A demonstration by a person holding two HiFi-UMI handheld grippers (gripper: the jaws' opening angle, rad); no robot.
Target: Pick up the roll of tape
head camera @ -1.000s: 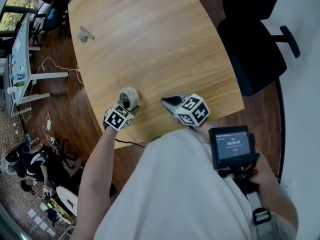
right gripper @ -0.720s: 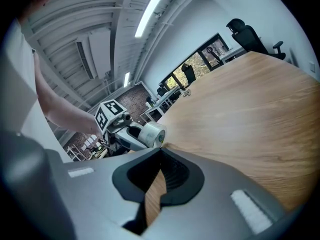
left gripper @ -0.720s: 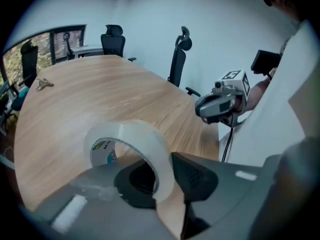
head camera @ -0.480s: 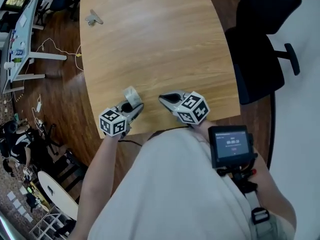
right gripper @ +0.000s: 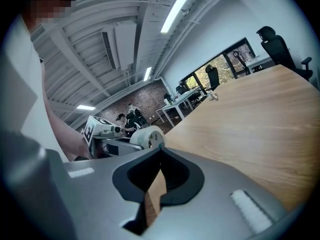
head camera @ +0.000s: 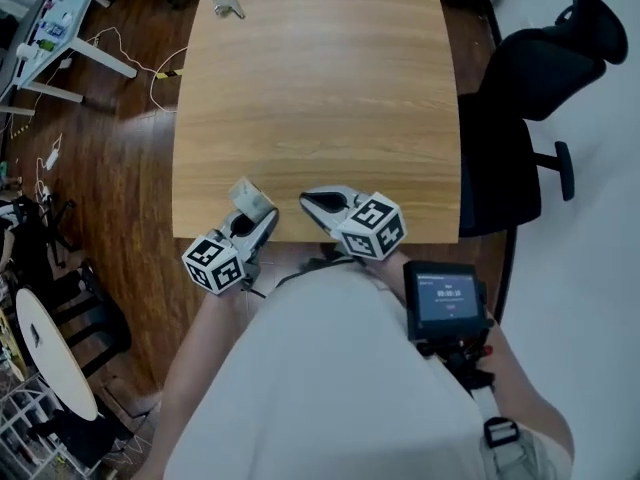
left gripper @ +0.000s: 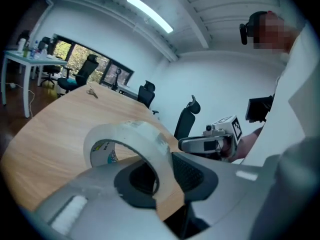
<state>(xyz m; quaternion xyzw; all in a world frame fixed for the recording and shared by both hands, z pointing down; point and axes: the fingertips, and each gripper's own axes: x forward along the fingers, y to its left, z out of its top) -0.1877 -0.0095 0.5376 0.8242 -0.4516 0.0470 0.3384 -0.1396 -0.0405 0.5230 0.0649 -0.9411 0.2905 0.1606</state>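
The roll of tape (head camera: 250,197) sits left of centre in the lower head view, over the near edge of the table (head camera: 320,88). The left gripper (head camera: 258,220) fingers pinch its wall (ring upright). The right gripper (head camera: 308,201), fingers pressed together, is empty just to its right.

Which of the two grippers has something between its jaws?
The left gripper: its jaws clamp the translucent roll of tape; the right gripper is shut and empty.
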